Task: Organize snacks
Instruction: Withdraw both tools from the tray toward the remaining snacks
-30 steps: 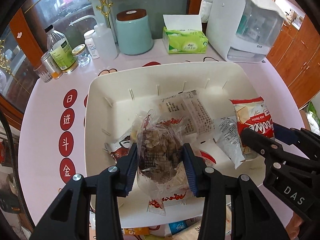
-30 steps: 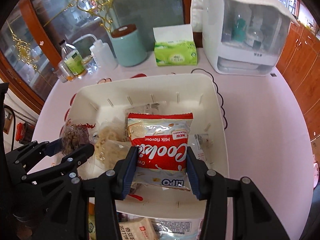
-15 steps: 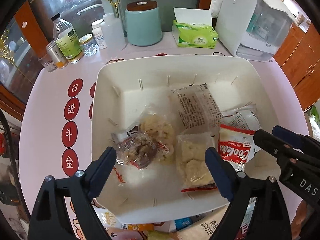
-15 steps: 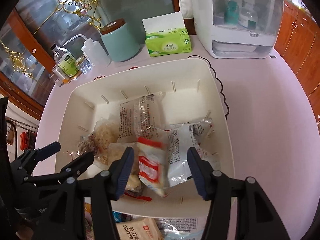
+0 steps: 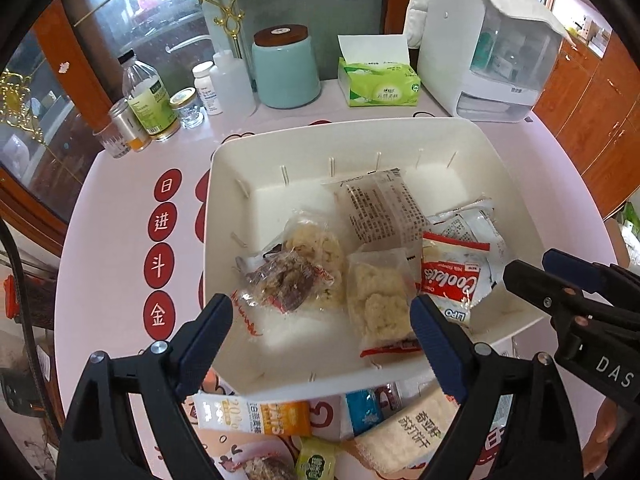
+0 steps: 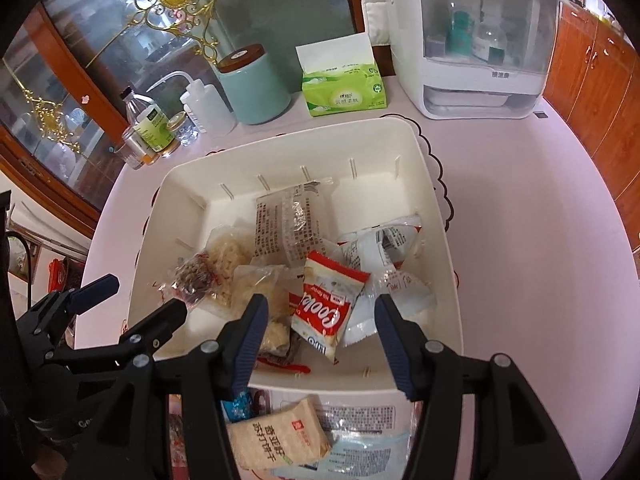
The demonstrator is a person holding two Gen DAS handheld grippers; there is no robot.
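A white bin [image 5: 304, 148] [image 6: 436, 208] holds several snack packets. A clear bag of dark snack [image 5: 286, 280] [image 6: 196, 278] lies at its left. A red and white Cookies packet [image 5: 452, 280] [image 6: 326, 306] lies at its right. My left gripper [image 5: 322, 334] is open and empty above the bin's near edge. My right gripper [image 6: 318, 328] is open and empty, just above the Cookies packet. More packets lie on the table in front of the bin: an orange oat bar [image 5: 260, 414] and a beige cracker pack [image 5: 408, 432] [image 6: 276, 438].
At the back of the pink table stand a teal canister [image 5: 286, 68], a green tissue box [image 5: 378, 86], a white appliance [image 5: 484, 40], and several bottles and jars [image 5: 148, 100]. A wooden cabinet [image 6: 592, 64] is at the right.
Both grippers opened. The dark snack bag and the Cookies packet dropped into the bin. Both grippers then drew back toward the bin's near edge.
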